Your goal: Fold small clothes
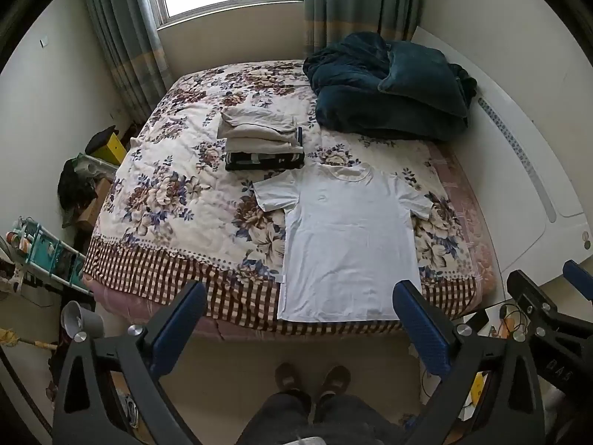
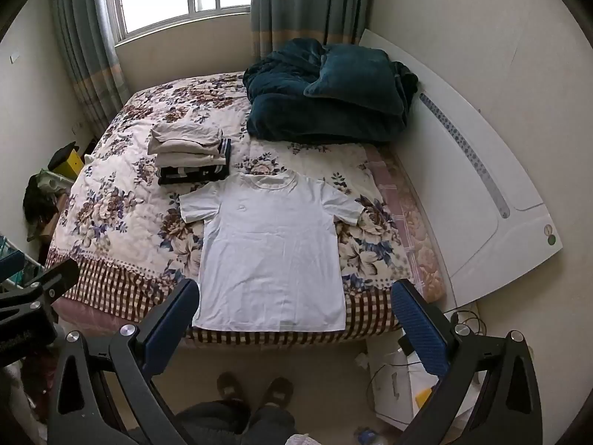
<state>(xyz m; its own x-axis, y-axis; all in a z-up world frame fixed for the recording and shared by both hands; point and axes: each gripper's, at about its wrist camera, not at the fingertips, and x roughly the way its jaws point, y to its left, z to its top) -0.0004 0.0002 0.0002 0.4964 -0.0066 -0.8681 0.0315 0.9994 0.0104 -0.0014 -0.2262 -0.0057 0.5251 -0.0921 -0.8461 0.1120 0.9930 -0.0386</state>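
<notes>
White T-shirt (image 1: 348, 241) flat on bed (image 1: 166, 200) (folded stack (image 1: 263, 141) beside); left gripper (image 1: 300, 319), right gripper (image 2: 296, 315) spread wide, apparently empty.

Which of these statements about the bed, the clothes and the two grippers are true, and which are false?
1. The white T-shirt lies spread flat on the bed. True.
2. The left gripper is shut on the T-shirt's hem. False: its jaws are open and hold nothing.
3. A stack of folded clothes sits beyond the T-shirt. True.
4. The dark teal blanket covers the T-shirt. False: it is piled apart, by the headboard.
5. The right gripper is open. True.
</notes>
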